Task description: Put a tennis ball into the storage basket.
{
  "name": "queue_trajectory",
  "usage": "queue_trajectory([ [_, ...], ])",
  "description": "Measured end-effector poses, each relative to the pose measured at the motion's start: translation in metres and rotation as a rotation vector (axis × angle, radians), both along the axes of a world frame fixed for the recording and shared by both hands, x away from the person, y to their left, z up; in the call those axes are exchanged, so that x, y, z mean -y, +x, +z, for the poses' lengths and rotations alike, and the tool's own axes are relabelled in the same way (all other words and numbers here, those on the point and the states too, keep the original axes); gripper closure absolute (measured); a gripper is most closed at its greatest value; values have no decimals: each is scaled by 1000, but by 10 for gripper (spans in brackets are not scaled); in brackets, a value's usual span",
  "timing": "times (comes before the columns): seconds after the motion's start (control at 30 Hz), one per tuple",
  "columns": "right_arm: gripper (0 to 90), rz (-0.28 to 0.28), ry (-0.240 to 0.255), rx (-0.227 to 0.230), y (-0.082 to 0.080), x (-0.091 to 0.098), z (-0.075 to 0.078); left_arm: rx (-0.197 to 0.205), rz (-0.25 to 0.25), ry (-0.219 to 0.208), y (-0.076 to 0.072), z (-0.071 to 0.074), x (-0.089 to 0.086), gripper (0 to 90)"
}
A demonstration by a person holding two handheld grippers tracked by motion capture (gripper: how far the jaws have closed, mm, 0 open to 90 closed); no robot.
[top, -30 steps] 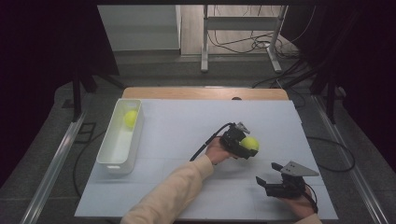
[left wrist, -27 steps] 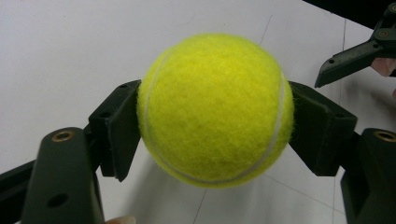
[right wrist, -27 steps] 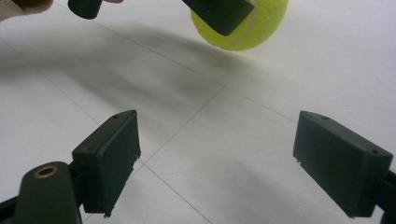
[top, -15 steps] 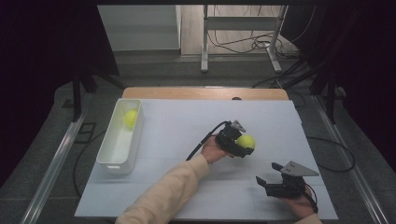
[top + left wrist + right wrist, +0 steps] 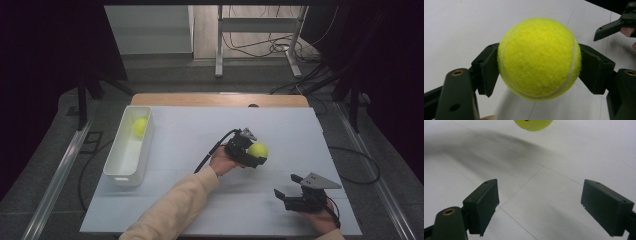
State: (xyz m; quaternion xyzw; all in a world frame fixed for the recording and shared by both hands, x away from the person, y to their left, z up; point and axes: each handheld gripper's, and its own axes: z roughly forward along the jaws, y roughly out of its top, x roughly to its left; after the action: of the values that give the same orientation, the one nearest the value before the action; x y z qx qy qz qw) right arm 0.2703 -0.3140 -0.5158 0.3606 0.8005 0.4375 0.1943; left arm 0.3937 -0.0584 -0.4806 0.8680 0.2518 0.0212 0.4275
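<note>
A yellow tennis ball (image 5: pixel 258 150) hangs a little above the white table (image 5: pixel 190 135), with my left gripper (image 5: pixel 252 154) shut on it. In the left gripper view both black pads press on the sides of the ball (image 5: pixel 539 58). My right gripper (image 5: pixel 281 196) rests near the table's front right with its jaws wide apart and nothing between them. In the right gripper view the underside of the ball (image 5: pixel 533 124) shows at the top edge. A second tennis ball (image 5: pixel 139 126) lies in the far end of a white bin (image 5: pixel 122 170).
The white bin stands along the table's left side. A wooden strip (image 5: pixel 220 100) borders the far edge. Cables and a metal stand's legs (image 5: pixel 260 50) lie on the floor beyond. The other gripper's jaw tip (image 5: pixel 614 26) shows at the upper right of the left gripper view.
My left gripper has carried the ball a little to the left and slightly higher. The right gripper has stayed where it was.
</note>
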Motion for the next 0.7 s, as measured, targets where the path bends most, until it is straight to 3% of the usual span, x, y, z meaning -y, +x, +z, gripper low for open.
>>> queue_trajectory([
  [0.7,153,0,-10,0,0,0,0,30,9,-35,-11,12,-18,256],
])
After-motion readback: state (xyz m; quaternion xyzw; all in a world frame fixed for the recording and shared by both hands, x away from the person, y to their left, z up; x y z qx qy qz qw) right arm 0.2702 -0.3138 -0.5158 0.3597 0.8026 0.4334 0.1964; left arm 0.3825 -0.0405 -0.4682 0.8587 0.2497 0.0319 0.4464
